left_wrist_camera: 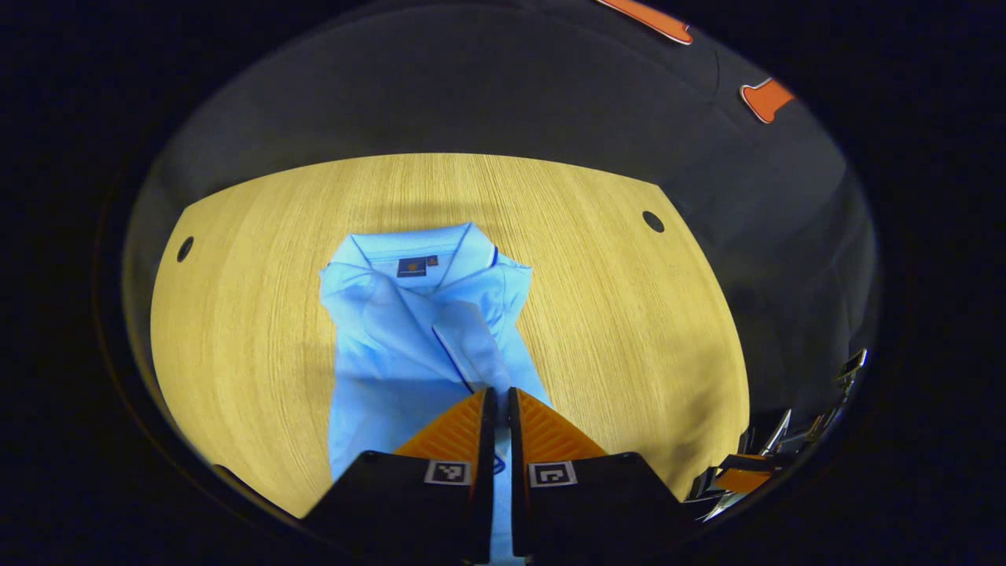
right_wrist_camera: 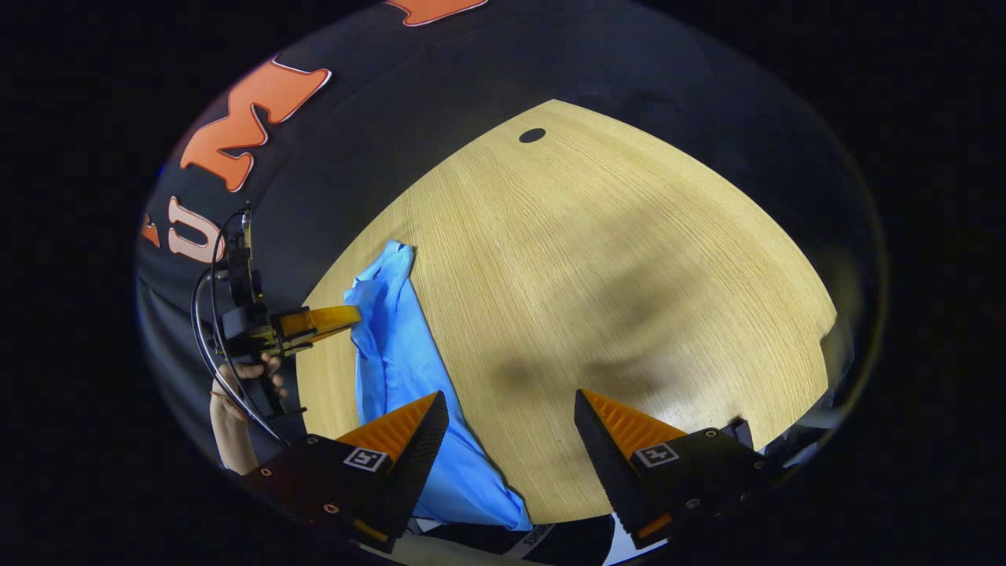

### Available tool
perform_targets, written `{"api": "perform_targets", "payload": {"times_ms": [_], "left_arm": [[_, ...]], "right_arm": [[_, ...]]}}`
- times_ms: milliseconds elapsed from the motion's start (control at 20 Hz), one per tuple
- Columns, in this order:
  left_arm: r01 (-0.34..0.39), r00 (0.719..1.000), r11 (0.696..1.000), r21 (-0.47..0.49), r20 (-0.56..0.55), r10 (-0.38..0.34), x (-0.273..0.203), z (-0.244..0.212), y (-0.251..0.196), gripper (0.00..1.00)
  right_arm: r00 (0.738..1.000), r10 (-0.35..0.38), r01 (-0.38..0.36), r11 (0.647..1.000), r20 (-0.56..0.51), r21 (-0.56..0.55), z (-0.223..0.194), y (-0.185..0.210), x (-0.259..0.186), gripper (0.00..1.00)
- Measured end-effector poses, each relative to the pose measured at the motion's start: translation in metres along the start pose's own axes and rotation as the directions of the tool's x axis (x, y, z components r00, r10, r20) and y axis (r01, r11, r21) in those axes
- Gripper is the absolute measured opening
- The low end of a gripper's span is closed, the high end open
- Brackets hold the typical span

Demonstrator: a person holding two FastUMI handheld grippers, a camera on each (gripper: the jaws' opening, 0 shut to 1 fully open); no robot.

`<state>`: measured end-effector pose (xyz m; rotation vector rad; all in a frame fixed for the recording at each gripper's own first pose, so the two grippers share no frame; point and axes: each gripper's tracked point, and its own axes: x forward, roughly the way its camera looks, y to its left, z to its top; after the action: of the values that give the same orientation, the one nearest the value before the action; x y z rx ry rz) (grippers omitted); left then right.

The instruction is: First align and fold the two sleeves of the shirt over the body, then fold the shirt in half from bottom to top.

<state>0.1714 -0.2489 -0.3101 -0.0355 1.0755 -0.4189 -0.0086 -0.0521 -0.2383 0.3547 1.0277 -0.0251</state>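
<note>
Shirt point(left_wrist_camera: 409, 338) lies collar-far on table point(left_wrist_camera: 629, 314) w/ both sleeves seemingly folded over body, bottom-to-top fold apparently left; left gripper point(left_wrist_camera: 497, 409) jaws nearly pressed together over lower shirt, pinch of cloth unclear, while right gripper point(right_wrist_camera: 511, 417) jaws spread wide, holding nothing, beside the hem.

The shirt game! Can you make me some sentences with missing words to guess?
The shirt is light ____.
It lies on a ____ table.
The right gripper's jaws stand wide ____.
The left gripper's jaws are nearly ____, with shirt fabric showing in the gap.
Missing words: blue; wooden; open; shut.
</note>
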Motion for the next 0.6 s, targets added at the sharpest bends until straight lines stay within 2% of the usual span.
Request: {"api": "perform_targets", "payload": {"times_ms": [50, 100, 150, 200, 250, 350, 400, 450, 500, 600], "left_arm": [[0.004, 1.0, 1.0, -0.005, 0.003, -0.004, 0.003, -0.001, 0.001, 0.17], [0.015, 1.0, 1.0, -0.016, 0.008, -0.015, 0.002, -0.001, 0.0, 0.1], [0.023, 1.0, 0.999, -0.029, 0.014, -0.022, 0.003, -0.001, 0.0, 0.26], [0.027, 1.0, 0.999, -0.038, 0.016, -0.026, 0.003, -0.001, 0.001, 0.26], [0.035, 0.999, 0.998, -0.051, 0.018, -0.034, 0.003, -0.002, 0.0, 0.34], [0.038, 0.999, 0.996, -0.079, 0.019, -0.037, -0.003, -0.006, 0.003, 0.41], [0.034, 0.999, 0.995, -0.096, 0.02, -0.032, -0.004, -0.007, 0.006, 0.6], [0.028, 0.999, 0.994, -0.108, 0.026, -0.025, -0.011, -0.009, 0.012, 0.63], [0.018, 0.999, 0.993, -0.115, 0.029, -0.015, -0.015, -0.011, 0.016, 0.57], [-0.005, 0.999, 0.993, -0.115, 0.036, 0.009, -0.03, -0.016, 0.03, 0.57]], "right_arm": [[1.0, 0.002, -0.002, 1.0, -0.004, 0.0, -0.001, 0.003, 0.001, 0.99], [1.0, 0.003, -0.003, 1.0, -0.008, -0.003, -0.002, 0.005, 0.003, 0.98], [1.0, 0.004, -0.004, 1.0, -0.012, -0.007, -0.003, 0.007, 0.004, 0.98], [1.0, 0.007, -0.007, 1.0, -0.016, -0.012, -0.004, 0.01, 0.004, 0.98], [1.0, 0.009, -0.009, 1.0, -0.021, -0.018, -0.005, 0.013, 0.005, 0.98], [0.999, 0.011, -0.012, 0.999, -0.032, -0.034, -0.007, 0.02, 0.009, 0.98], [0.999, 0.013, -0.015, 0.999, -0.038, -0.043, -0.01, 0.024, 0.011, 0.99], [0.999, 0.013, -0.016, 0.999, -0.044, -0.051, -0.011, 0.028, 0.013, 0.98], [0.999, 0.014, -0.017, 0.998, -0.051, -0.06, -0.013, 0.031, 0.014, 0.98], [0.998, 0.016, -0.022, 0.996, -0.065, -0.082, -0.017, 0.04, 0.02, 0.98]]}}
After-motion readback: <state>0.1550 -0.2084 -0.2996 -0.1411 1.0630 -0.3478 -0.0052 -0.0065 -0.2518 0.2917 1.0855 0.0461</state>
